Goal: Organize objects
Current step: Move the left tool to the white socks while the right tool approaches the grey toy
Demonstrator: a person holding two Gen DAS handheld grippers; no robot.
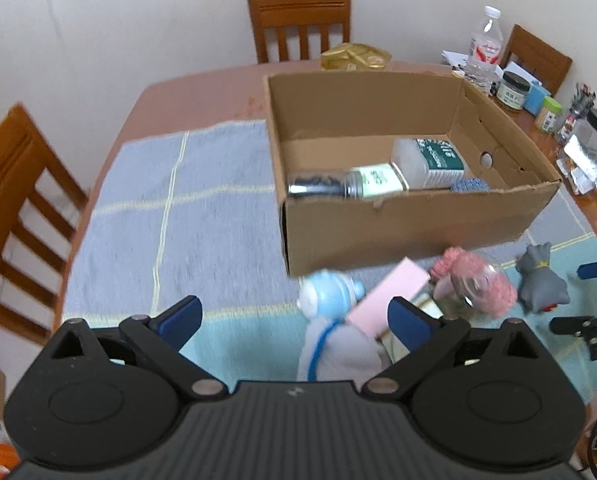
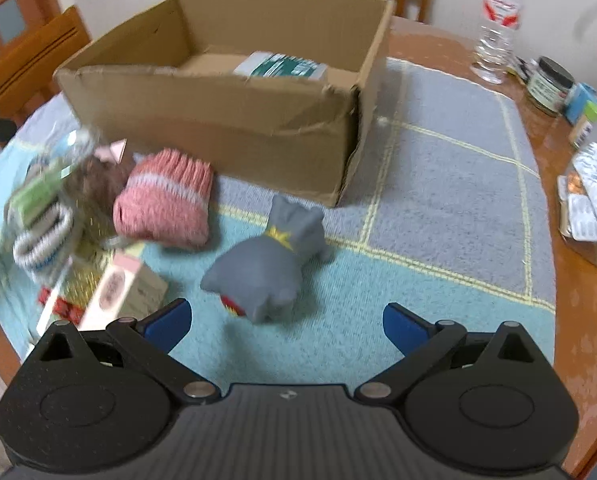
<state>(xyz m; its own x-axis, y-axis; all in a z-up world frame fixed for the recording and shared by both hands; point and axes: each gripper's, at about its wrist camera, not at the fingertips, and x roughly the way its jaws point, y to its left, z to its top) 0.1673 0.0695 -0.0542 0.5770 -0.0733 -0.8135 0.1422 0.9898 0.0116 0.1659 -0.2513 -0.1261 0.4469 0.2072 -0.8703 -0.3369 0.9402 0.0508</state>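
Observation:
An open cardboard box [image 1: 402, 224] stands on the blue mat and holds a dark jar [image 1: 322, 185] and a white bottle with a green label [image 1: 430, 162]. My left gripper [image 1: 296, 318] is open above a blue and white doll [image 1: 330, 320], with a pink box [image 1: 386, 296] beside it. My right gripper [image 2: 284, 324] is open just short of a grey toy dog [image 2: 270, 268]. A pink knitted item [image 2: 164, 204] lies left of the dog, in front of the box [image 2: 218, 120]. The grey dog also shows in the left wrist view [image 1: 540, 284].
Several jars, a water bottle [image 1: 484, 48] and packets crowd the table's right edge. Wooden chairs [image 1: 298, 24] stand around the table. A gold item [image 1: 354, 56] lies behind the box. Small boxes and a striped item [image 2: 46, 236] lie at the left in the right wrist view.

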